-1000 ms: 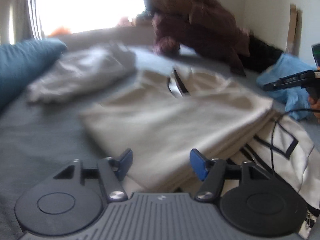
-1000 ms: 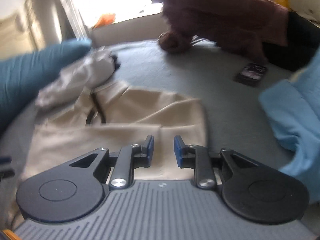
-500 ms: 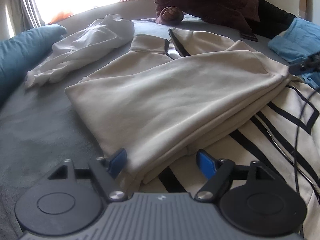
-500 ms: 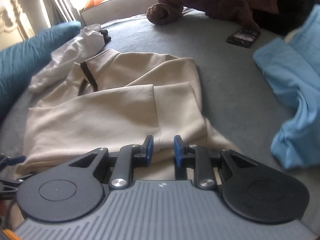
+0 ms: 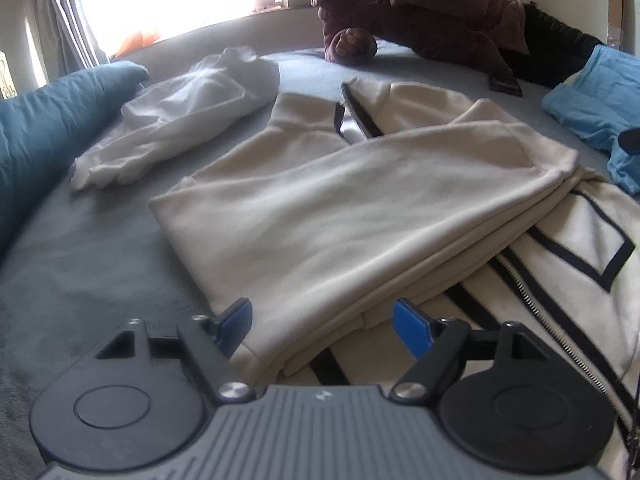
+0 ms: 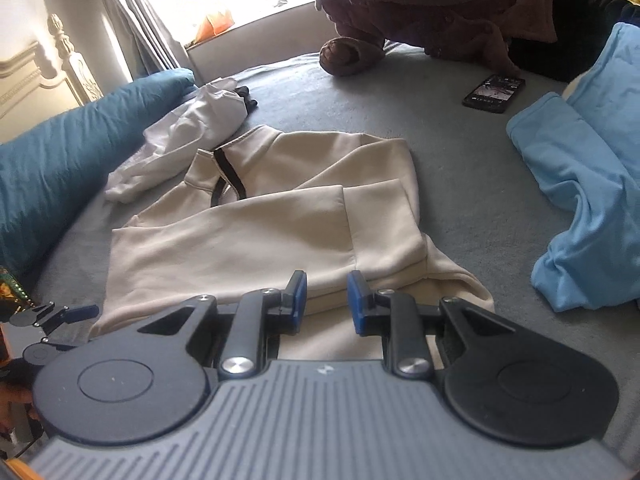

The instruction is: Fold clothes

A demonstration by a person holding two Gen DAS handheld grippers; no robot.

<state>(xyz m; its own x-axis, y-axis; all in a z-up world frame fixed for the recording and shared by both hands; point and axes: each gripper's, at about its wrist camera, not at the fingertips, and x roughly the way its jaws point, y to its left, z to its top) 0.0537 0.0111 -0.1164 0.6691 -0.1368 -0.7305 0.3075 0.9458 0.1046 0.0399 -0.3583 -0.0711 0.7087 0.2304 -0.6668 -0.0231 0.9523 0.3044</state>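
Presently the cream sweatshirt (image 5: pixel 344 200) lay half-folded on the grey bed (image 6: pixel 460 152), long axis crosswise. Left gripper (image 5: pixel 322 322), jaws just widened and empty, straddled its near hem corner, nearest. Right gripper (image 6: pixel 327 298), narrowly parted, held nothing.

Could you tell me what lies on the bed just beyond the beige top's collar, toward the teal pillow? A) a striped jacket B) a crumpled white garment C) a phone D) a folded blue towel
B: the crumpled white garment lies between the beige top's collar and the teal pillow.
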